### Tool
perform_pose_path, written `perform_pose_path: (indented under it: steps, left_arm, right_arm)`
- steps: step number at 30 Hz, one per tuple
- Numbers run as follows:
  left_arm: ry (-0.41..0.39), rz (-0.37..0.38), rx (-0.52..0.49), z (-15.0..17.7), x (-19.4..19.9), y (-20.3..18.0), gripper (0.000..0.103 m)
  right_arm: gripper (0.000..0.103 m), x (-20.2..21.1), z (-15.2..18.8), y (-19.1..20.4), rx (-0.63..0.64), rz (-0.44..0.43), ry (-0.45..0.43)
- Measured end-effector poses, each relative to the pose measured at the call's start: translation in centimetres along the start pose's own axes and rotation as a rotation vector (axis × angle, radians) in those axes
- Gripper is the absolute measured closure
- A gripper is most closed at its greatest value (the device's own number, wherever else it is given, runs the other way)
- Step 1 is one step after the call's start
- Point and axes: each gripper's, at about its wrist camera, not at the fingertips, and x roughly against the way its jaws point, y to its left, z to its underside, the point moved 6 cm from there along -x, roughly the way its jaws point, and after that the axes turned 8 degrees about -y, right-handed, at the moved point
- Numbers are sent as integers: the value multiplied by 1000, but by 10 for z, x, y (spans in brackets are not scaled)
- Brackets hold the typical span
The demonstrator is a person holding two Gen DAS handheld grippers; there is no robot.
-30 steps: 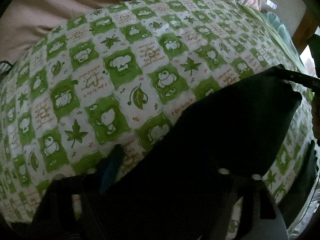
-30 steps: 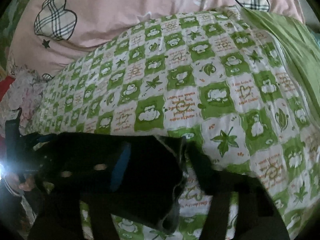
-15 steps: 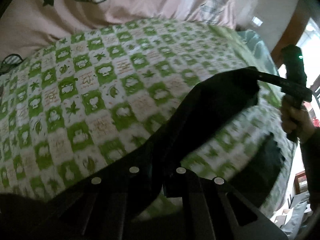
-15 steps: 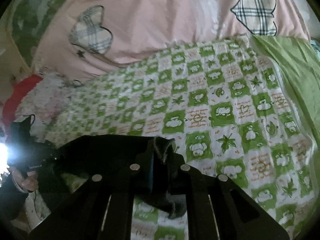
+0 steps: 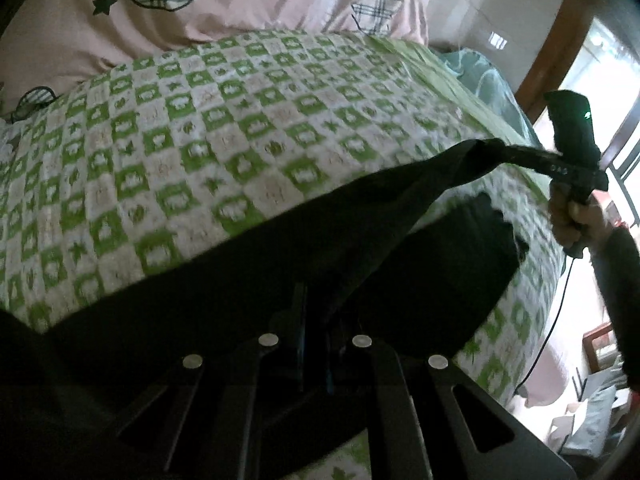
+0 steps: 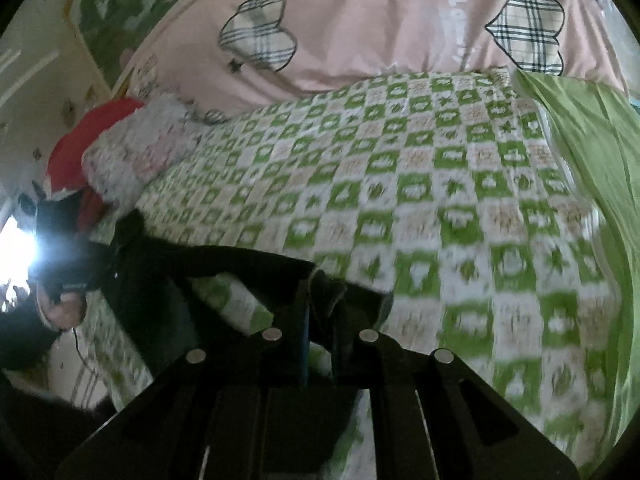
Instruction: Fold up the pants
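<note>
Black soft-fabric pants (image 5: 280, 264): lifted by one edge, stretched between both grippers above the green-and-white checked cotton bedsheet (image 5: 248, 128), remainder draped below and ahead of the left gripper (image 5: 314, 320). Fold judged as started, not finished: one edge raised and carried, not yet laid over the rest. Remaining, by estimate: lay the edge down, release, fold again.

Count, largest first:
- Bedsheet: one, ahead of both grippers.
- Pink quilt with plaid heart patches (image 6: 380, 32): one, beyond the sheet.
- Plain green cloth (image 6: 592, 152): one, right of the right gripper (image 6: 320, 316).
- Pants: one.
- Red cushion (image 6: 92, 132): one, far left of the right gripper.
- Grippers: two, each clamped narrow on pants fabric.
- Hand (image 5: 572, 220) holding the right gripper: one in left view.
</note>
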Motion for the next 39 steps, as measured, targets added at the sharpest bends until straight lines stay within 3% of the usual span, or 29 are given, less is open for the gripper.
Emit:
perform_pose_path:
  steps: [7, 18, 24, 29, 32, 34, 36, 39]
  left_arm:
    - [-11, -14, -8, 32, 14, -14, 98]
    - [-40, 7, -13, 48, 28, -24, 98]
    - [5, 6, -12, 70, 4, -24, 98]
    - [20, 6, -11, 82, -6, -25, 95]
    - [18, 30, 13, 84, -4, -25, 85]
    - [22, 55, 42, 87, -2, -23, 75]
    - [16, 60, 64, 90, 3, -22, 70]
    - [4, 54, 78, 92, 12, -21, 62]
  right_arm:
    - [94, 29, 31, 22, 61, 31, 17]
    - [95, 47, 59, 36, 111, 102, 39]
    - [95, 28, 83, 26, 110, 165, 103]
    - [94, 29, 85, 23, 70, 165, 110]
    - [79, 33, 87, 26, 75, 192, 128]
    - [53, 37, 89, 27, 72, 218, 135]
    - [47, 44, 91, 28, 68, 243, 129]
    - [47, 57, 89, 32, 42, 241, 99]
